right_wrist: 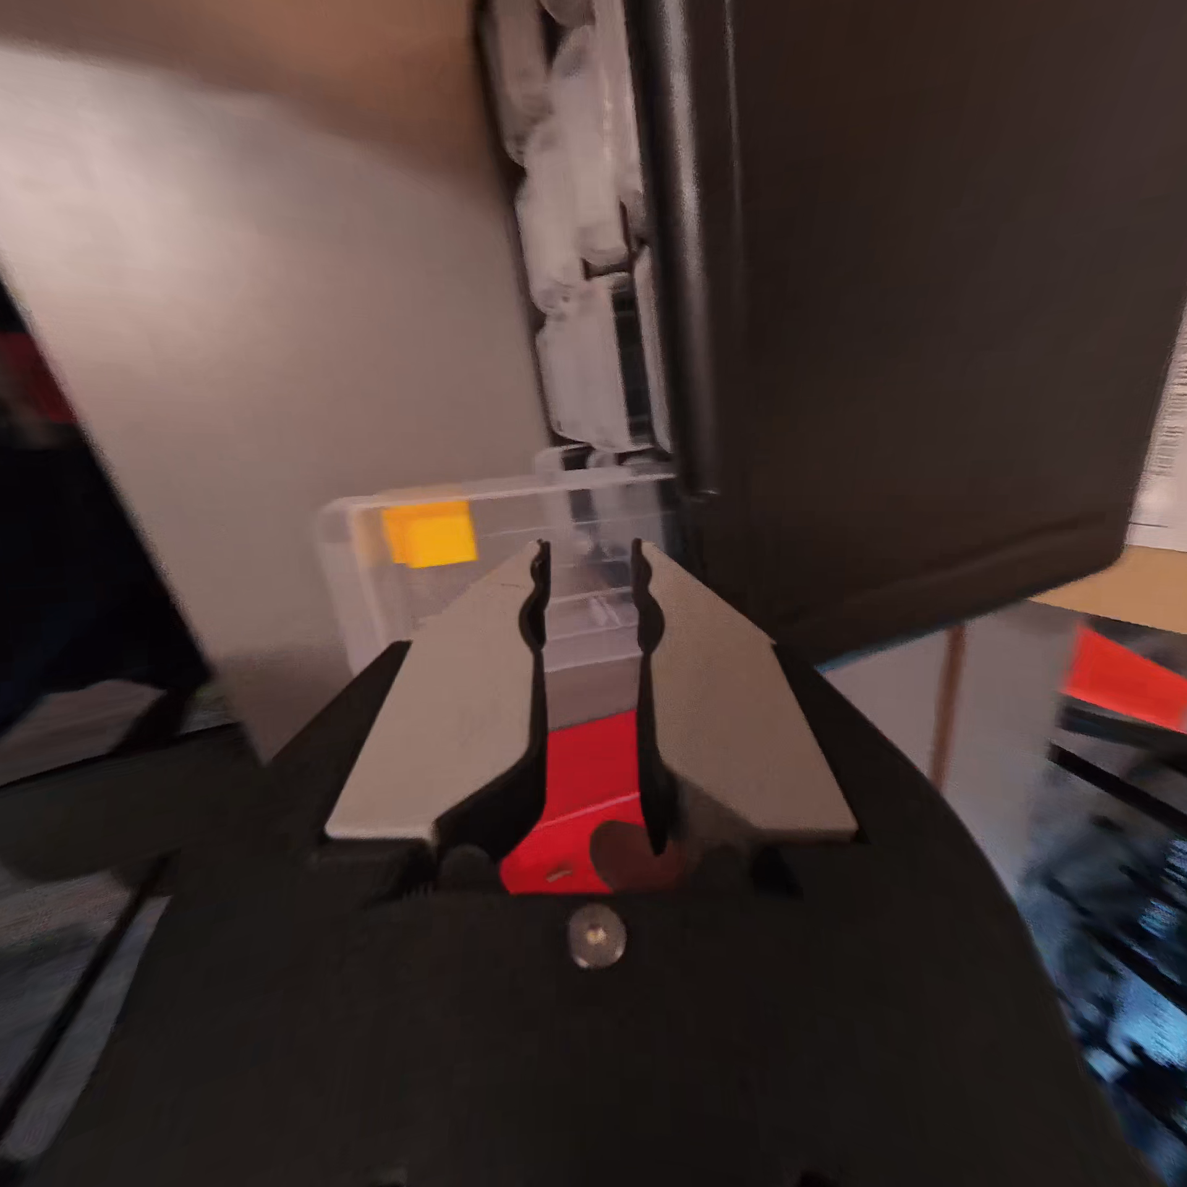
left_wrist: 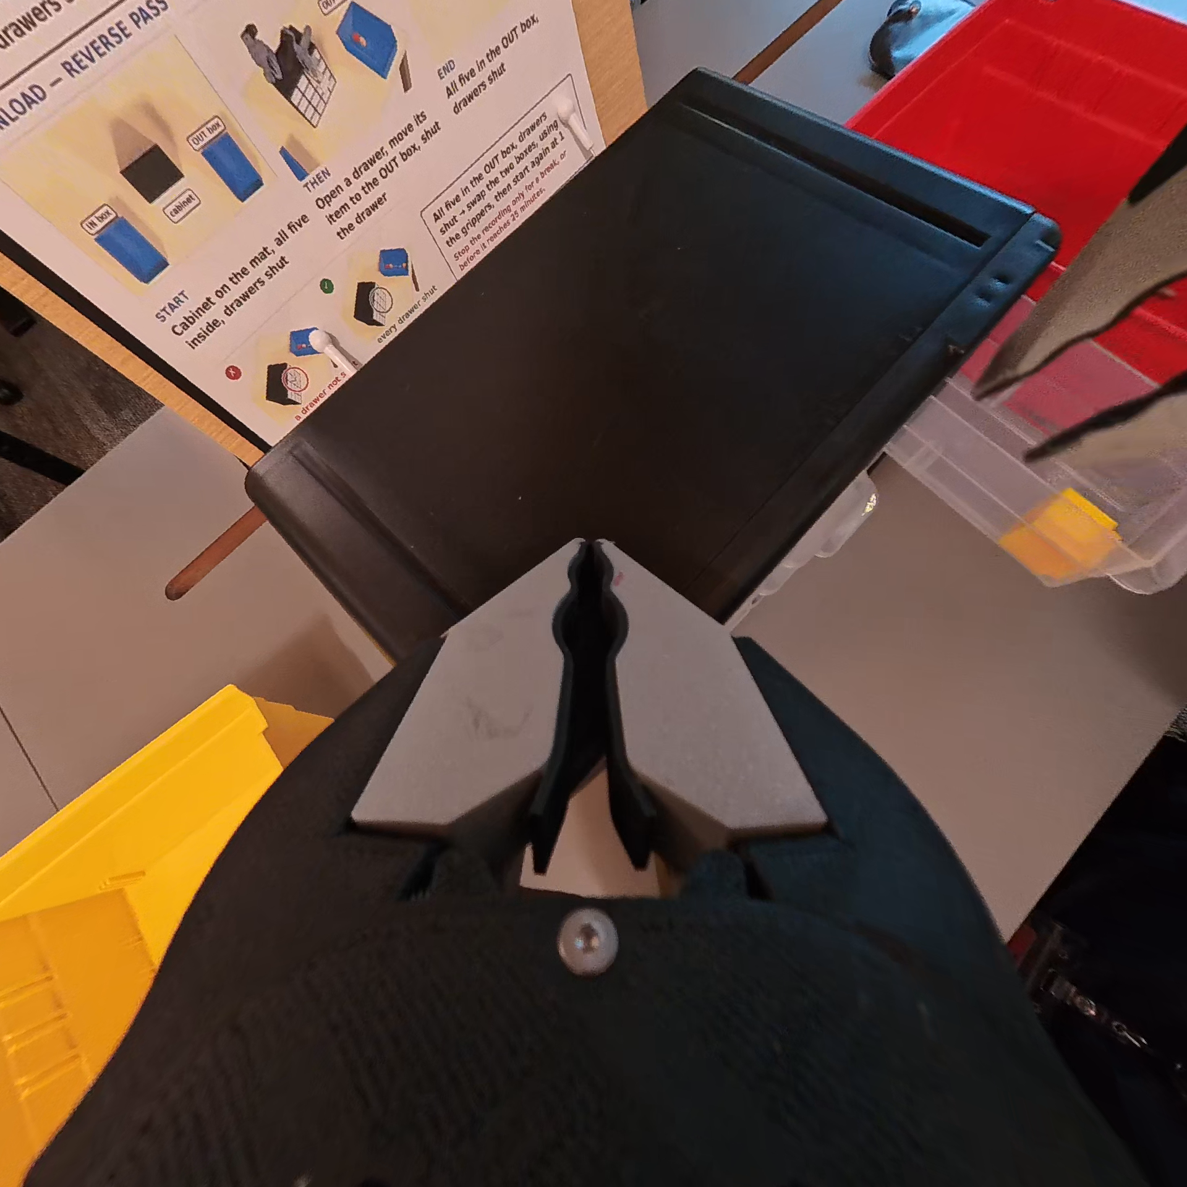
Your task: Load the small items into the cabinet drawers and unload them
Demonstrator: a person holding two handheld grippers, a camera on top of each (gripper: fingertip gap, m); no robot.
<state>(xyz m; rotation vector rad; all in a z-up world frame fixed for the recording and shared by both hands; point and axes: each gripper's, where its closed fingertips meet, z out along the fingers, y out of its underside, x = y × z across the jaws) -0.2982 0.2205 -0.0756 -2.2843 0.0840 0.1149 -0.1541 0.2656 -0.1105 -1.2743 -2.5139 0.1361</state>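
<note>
Now left tongs (left_wrist: 591,546) closed bare over black cabinet (left_wrist: 642,321), right tongs (right_wrist: 589,546) open above pulled-out clear drawer (right_wrist: 360,578), yellow block (right_wrist: 430,533) inside

Right gripper (right_wrist: 589,546) fingers parted, clear drawer (right_wrist: 449,578) pulled out, yellow block (right_wrist: 430,533) inside

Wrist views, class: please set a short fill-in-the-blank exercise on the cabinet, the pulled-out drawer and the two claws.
1. The cabinet is ____ in colour.
2. The pulled-out clear drawer holds a ____ block.
3. The left claw is ____, with nothing between its fingers.
4. The bin beyond the cabinet is ____.

Missing words: black; yellow; shut; red
</note>
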